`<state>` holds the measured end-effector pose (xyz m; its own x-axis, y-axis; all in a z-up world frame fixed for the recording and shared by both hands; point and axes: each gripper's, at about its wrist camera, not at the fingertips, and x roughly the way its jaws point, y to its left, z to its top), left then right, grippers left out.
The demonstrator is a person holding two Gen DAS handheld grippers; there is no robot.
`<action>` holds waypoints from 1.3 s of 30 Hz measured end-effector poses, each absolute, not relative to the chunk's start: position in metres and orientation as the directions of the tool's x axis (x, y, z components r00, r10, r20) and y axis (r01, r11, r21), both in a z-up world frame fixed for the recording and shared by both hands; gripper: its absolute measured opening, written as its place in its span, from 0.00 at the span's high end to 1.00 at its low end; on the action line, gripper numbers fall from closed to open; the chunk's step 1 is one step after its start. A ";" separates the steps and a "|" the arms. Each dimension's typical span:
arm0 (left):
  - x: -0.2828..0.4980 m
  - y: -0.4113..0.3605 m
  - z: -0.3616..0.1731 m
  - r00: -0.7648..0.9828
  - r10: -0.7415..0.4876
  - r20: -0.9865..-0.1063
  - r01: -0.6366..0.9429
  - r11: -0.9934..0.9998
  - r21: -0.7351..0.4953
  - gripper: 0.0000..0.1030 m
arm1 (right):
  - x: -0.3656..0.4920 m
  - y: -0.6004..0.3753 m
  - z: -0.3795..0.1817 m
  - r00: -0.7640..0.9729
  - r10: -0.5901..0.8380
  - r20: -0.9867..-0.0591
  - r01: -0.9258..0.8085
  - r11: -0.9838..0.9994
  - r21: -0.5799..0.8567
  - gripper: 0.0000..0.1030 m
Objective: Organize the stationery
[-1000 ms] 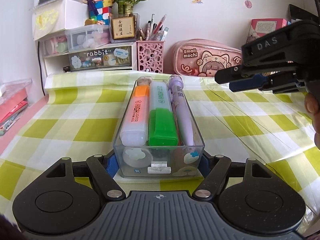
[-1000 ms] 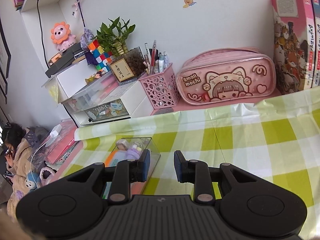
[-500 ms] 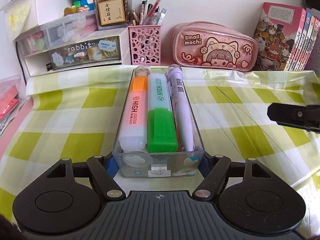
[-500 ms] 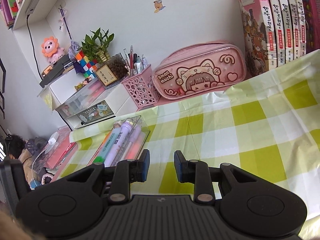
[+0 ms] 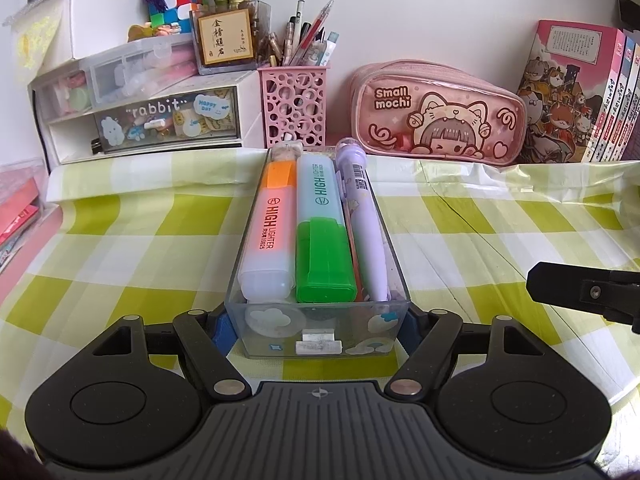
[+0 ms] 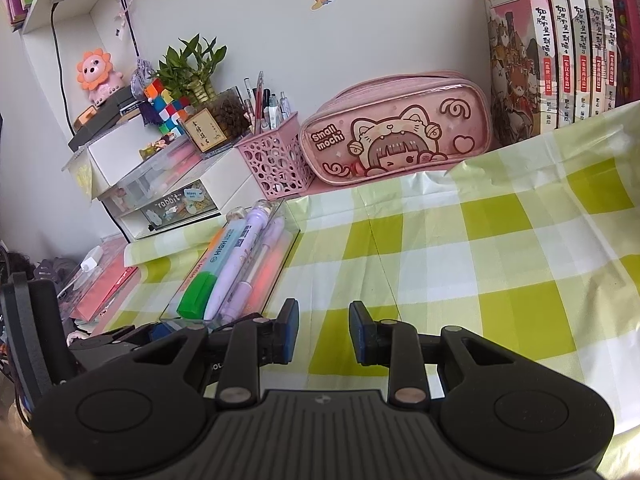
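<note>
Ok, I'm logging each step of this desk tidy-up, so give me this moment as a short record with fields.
surface: green-checked tablecloth
held item: clear tray
tray contents: orange highlighter, green highlighter, purple pen, lying side by side
left gripper: shut on the tray's near end
right gripper: jaws slightly apart, nothing between them
behind tray: pink pen holder, pink pencil case

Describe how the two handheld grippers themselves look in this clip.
Both match: the left gripper and right gripper have matte black ribbed bodies, two round discs, black linkage arms with silver pivots, and blue pads. No cables or sleeves show.
</note>
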<state>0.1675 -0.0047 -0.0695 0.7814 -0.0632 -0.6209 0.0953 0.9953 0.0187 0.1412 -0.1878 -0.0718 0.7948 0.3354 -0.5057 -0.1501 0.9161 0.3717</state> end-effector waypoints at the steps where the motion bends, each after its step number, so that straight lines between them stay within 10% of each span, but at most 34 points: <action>1: 0.167 -0.004 -0.070 0.782 -0.063 -0.620 0.095 0.995 0.018 0.29 | 0.141 -0.186 -0.072 0.794 0.331 -0.510 -0.150 0.919 0.363 0.84; 13: 0.125 0.006 -0.048 0.817 -0.013 -0.577 0.051 0.997 0.050 0.06 | 0.133 -0.170 -0.059 0.789 0.349 -0.505 -0.186 0.920 0.345 0.63; 39: 0.012 0.016 0.025 0.904 0.016 -0.427 0.024 0.996 0.086 0.05 | 0.025 -0.144 0.007 0.824 0.411 -0.389 -0.353 0.911 0.215 0.10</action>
<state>0.0120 0.0162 0.0252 0.9040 0.0157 -0.4271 0.0235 0.9960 0.0863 0.0250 -0.1444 0.0074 0.8244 0.4113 -0.3888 -0.3527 0.9106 0.2153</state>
